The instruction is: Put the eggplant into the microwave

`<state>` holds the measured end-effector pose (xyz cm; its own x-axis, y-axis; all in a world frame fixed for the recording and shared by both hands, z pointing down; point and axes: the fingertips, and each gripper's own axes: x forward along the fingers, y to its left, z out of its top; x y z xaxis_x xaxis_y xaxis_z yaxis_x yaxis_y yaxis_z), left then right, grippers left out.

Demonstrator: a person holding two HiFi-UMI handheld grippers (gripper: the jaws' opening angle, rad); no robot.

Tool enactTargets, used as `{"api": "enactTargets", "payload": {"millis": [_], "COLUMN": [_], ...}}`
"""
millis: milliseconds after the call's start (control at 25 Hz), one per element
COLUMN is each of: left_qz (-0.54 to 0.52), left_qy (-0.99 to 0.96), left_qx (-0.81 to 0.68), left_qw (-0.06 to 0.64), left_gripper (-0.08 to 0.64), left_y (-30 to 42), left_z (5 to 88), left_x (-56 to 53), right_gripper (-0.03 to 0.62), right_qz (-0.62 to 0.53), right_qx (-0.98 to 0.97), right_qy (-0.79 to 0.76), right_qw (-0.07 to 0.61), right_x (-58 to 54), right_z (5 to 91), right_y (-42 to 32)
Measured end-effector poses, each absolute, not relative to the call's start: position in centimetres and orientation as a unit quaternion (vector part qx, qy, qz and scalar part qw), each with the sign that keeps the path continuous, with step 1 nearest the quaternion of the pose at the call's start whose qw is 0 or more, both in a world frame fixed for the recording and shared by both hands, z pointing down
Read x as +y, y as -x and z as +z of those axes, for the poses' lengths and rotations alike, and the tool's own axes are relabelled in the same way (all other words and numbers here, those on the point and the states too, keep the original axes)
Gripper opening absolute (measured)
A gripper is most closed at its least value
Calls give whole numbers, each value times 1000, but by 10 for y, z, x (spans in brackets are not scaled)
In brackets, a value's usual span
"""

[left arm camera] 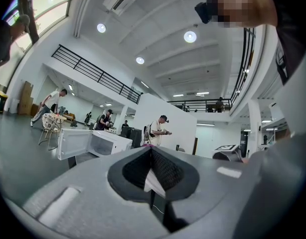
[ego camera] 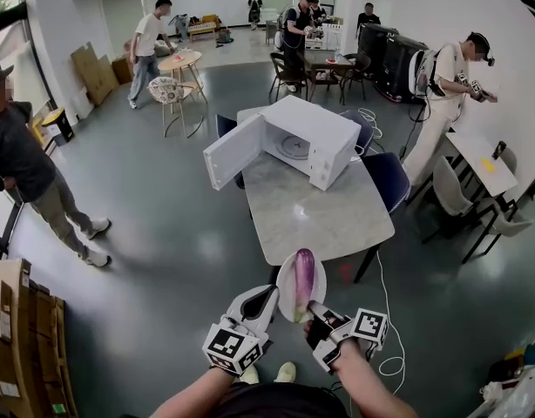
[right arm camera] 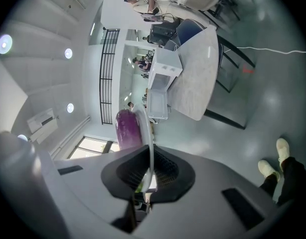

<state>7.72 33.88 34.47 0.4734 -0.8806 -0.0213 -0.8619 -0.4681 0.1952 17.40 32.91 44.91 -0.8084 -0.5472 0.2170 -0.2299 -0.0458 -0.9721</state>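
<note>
Eggplant [ego camera: 303, 273] lies on a white plate [ego camera: 285, 296], just ahead of both claws, between them and a bit nearer the right one. Its long axis runs straight away from us toward the microwave [ego camera: 307, 138], green stalk end next to the right claw's tips.

The right gripper [ego camera: 314, 308] is clamped on the plate's near rim. In the right gripper view the rim stands edge-on between the jaws, with the purple body just beyond. The left gripper [ego camera: 269, 293] sits at the plate's left rim, jaws nearly together on a white sliver that we read as the same rim. So we judge this a two-handed carry.

The microwave is well ahead of the claws, beyond the bare near part of the table [ego camera: 324, 220]. Its door [ego camera: 233, 152] is swung open to the left, the cavity facing us slightly left. We judge the coming move as a straight push forward, eggplant going in end first.
</note>
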Motion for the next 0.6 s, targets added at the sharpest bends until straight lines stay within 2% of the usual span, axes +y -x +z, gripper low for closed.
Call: {"api": "enactTargets", "payload": {"millis": [600], "left_qz": [-57], "left_qy": [-829], "left_qx": [-552], "left_qw": [68], "left_gripper": [8], "left_y": [-68], "left_z": [342], "left_x": [336], "right_gripper": [17], "right_qz": [-675], "right_qx": [688], "right_qy": [251], "right_qw": [91], "right_x": [317], "right_z": [455], "right_y": [-166]}}
